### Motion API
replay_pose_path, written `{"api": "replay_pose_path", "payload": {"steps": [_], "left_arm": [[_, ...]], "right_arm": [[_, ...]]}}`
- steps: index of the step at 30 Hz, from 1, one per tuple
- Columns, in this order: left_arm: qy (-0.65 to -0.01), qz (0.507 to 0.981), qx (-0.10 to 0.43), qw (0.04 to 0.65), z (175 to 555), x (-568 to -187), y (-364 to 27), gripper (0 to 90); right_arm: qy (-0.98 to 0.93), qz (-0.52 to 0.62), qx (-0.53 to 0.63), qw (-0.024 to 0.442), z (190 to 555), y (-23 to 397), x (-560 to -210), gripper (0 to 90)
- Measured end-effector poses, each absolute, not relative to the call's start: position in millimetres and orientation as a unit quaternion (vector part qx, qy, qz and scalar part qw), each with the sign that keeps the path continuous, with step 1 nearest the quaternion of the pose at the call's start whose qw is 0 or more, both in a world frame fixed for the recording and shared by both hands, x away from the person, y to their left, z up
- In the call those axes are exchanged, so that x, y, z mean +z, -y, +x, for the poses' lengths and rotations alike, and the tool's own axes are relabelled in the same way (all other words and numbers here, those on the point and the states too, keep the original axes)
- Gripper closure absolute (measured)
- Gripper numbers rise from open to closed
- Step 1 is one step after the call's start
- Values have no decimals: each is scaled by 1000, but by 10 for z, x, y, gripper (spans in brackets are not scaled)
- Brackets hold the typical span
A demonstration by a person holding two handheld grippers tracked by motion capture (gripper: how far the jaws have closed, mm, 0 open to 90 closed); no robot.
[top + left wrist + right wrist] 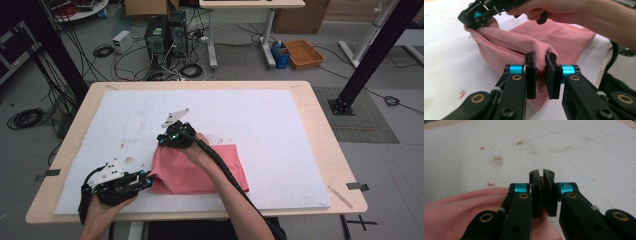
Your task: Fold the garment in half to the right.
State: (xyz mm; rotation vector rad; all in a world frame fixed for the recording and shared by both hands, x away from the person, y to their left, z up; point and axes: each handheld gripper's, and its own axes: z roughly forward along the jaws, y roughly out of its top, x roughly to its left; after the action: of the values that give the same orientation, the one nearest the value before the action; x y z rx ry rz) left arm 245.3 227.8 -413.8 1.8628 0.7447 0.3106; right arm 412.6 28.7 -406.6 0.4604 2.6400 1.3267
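A pink cloth [200,167] lies folded on the white mat [260,130], near the table's front middle. My left gripper [148,181] grips the cloth's near left corner, and in the left gripper view [540,62] a pinched fold of pink fabric [524,42] sits between the black pads. My right gripper [167,141] holds the cloth's far left corner, lifted slightly off the mat. In the right gripper view [541,178] a thin strip of pink cloth [454,210] shows between its closed pads. The cloth's left edge hangs raised between the two grippers.
The mat covers a light wooden table [320,115] and carries brown stains [496,160] and faint pen lines. Behind the table stand computer towers [165,35], cables and an orange basket [303,53]. Black frame posts [372,55] rise at the right.
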Motion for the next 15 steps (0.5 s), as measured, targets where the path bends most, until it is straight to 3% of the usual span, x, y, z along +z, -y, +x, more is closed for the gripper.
{"api": "replay_pose_path", "payload": {"steps": [15], "left_arm": [[-263,813,92,511,2696,-4217,-1202,802]], "right_arm": [[-878,194,423,112,4092,639,-4059,860]]}}
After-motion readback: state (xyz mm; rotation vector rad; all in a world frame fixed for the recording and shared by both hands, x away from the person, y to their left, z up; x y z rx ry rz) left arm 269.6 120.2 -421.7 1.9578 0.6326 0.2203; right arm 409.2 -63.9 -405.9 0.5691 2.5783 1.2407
